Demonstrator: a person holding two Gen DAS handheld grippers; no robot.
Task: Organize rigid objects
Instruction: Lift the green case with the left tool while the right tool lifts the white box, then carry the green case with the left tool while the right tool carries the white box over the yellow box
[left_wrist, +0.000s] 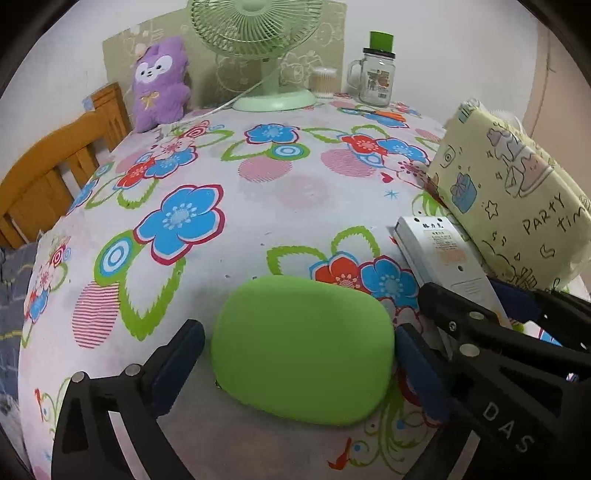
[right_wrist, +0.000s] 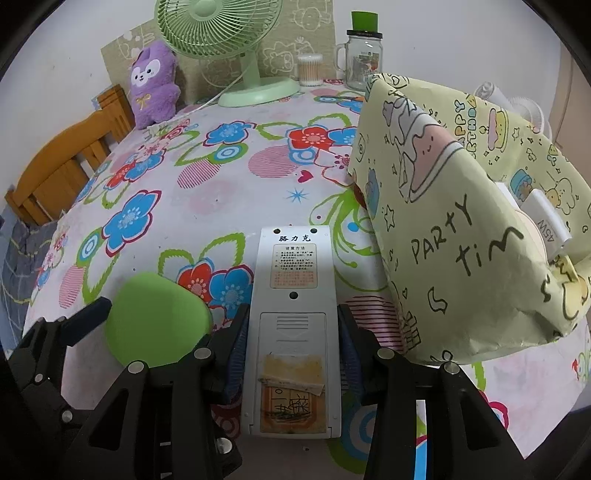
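The white remote control (right_wrist: 291, 325) lies back-up between the blue pads of the right claw (right_wrist: 291, 354), which is closed tight on its lower half; its far end points up the table (left_wrist: 258, 192), just beside the yellow party-print paper bag (right_wrist: 461, 229). The bag stands open at the right edge, with some white items showing inside. Left of the remote, the green oval case (left_wrist: 301, 350) rests flat on the flowered cloth, framed by the left claw (left_wrist: 299, 350), whose jaws stand as wide as they go; one pad looks very near the case's right edge, the other stands clear, so nothing is gripped.

The step in hand appears to be gathering the loose hard items, the remote being first. The next move likely calls for lifting the remote and tilting it over the bag's mouth without crushing the paper wall. The left claw would need to close squarely on the smooth, rounded case, which could slip.
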